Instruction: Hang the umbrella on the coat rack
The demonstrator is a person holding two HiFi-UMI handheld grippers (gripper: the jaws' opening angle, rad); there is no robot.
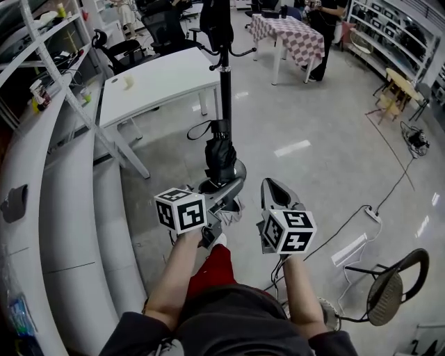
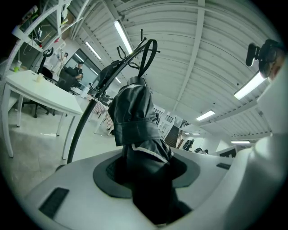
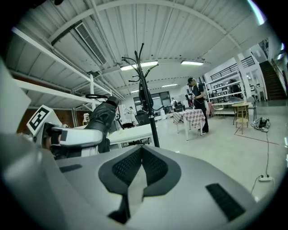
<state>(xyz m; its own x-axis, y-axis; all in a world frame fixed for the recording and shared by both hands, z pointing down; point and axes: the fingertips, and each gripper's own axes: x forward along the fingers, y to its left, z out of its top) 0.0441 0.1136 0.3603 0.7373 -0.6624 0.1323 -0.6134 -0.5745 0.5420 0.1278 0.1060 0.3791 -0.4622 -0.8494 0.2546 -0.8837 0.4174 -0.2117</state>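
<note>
A folded black umbrella [image 1: 220, 156] stands upright in my left gripper [image 1: 228, 189], whose jaws are shut on its lower part. In the left gripper view the umbrella [image 2: 135, 121] rises from between the pads of that gripper [image 2: 148, 173], its wrist strap [image 2: 148, 54] looping at the top. The black coat rack [image 1: 225, 83] stands just beyond it, its pole [image 2: 83, 123] close on the left. My right gripper [image 1: 272, 188] is beside the left one, shut with nothing in it. The right gripper view shows its pads [image 3: 140, 155] meeting, the coat rack [image 3: 146, 103] ahead and the umbrella [image 3: 101, 119] at left.
A white table [image 1: 160, 80] stands behind the rack. A checkered table [image 1: 292, 35] with a person [image 1: 323, 21] beside it is at the far right. A chair [image 1: 389, 285] and a power strip [image 1: 372, 212] sit on the floor at right. White curved shelving [image 1: 62, 208] runs along the left.
</note>
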